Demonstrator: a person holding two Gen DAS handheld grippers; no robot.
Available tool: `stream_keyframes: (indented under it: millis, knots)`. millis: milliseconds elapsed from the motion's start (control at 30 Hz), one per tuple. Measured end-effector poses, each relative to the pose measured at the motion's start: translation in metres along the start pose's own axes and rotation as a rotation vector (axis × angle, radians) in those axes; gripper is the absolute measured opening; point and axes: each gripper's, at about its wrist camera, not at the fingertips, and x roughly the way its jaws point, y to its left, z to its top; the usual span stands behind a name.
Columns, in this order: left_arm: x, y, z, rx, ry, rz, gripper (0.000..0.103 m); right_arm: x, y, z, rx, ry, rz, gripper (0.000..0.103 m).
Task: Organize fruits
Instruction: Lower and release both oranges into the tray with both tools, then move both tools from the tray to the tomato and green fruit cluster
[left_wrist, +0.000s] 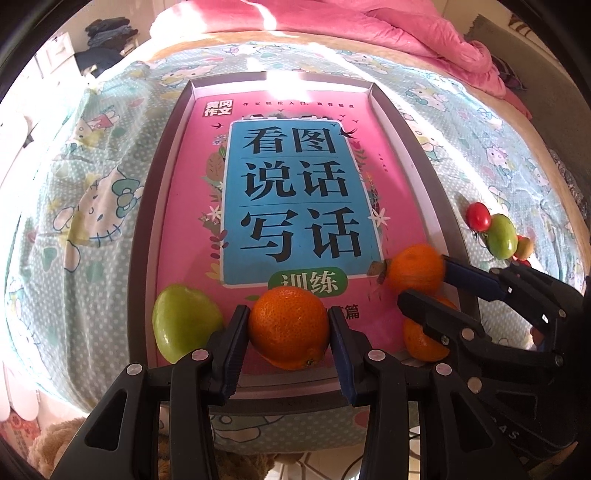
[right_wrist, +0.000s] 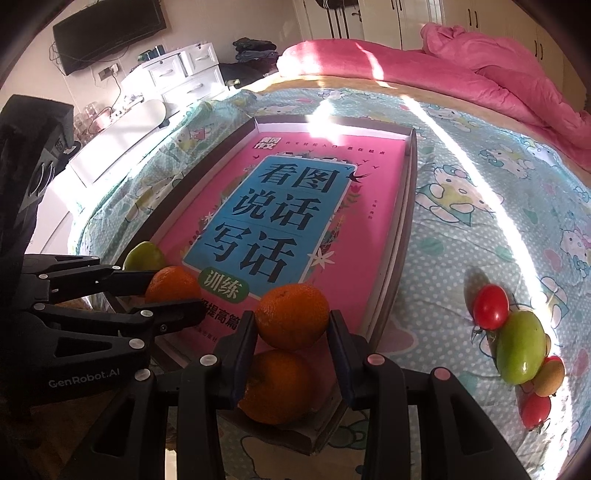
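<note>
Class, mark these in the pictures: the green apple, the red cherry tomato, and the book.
green apple (left_wrist: 181, 321), left wrist view, middle of its skin.
red cherry tomato (right_wrist: 490, 307), right wrist view, its centre.
book (left_wrist: 295, 192), left wrist view, blue cover panel.

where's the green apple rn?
The green apple sits in the tray, at its near-left corner on the pink book, just left of the orange in the left gripper.

Black plastic left tool (left_wrist: 289, 345), right tool (right_wrist: 291, 341): silver screws, blue ribbed pads, prob. "GenRobot.AI" in white.
</note>
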Motion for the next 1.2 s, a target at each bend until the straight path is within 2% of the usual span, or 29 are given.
stream_keyframes:
  millis: [167, 233, 300, 533, 667, 800, 1067, 1200]
  knots:
    - [0.0, 0.0, 0.002, -0.018, -0.015, 0.014, 0.044, -0.011, 0.0, -0.005, -0.005, -0.035, 0.01, 0.041]
    - [-0.001, 0.001, 0.002, -0.027, -0.021, 0.023, 0.044, -0.017, -0.001, -0.006, -0.002, -0.048, 0.006, 0.047]
    - [-0.002, 0.0, 0.003, -0.031, -0.03, 0.038, 0.044, -0.024, -0.004, -0.008, 0.008, -0.068, 0.012, 0.048]
    - [-0.008, -0.007, 0.009, -0.044, -0.077, 0.012, 0.045, -0.054, -0.021, -0.014, 0.04, -0.132, 0.0, 0.056]
    - [-0.014, -0.017, 0.011, -0.016, -0.106, 0.011, 0.055, -0.067, -0.037, -0.017, 0.082, -0.161, -0.01, 0.061]
    - [-0.016, -0.025, 0.01, 0.001, -0.11, 0.018, 0.058, -0.077, -0.049, -0.021, 0.118, -0.178, -0.025, 0.064]
    - [-0.025, -0.026, 0.015, -0.035, -0.136, 0.01, 0.072, -0.099, -0.059, -0.026, 0.145, -0.256, -0.045, 0.07]
    - [-0.033, -0.027, 0.018, -0.052, -0.15, -0.008, 0.073, -0.108, -0.061, -0.027, 0.156, -0.278, -0.053, 0.073]
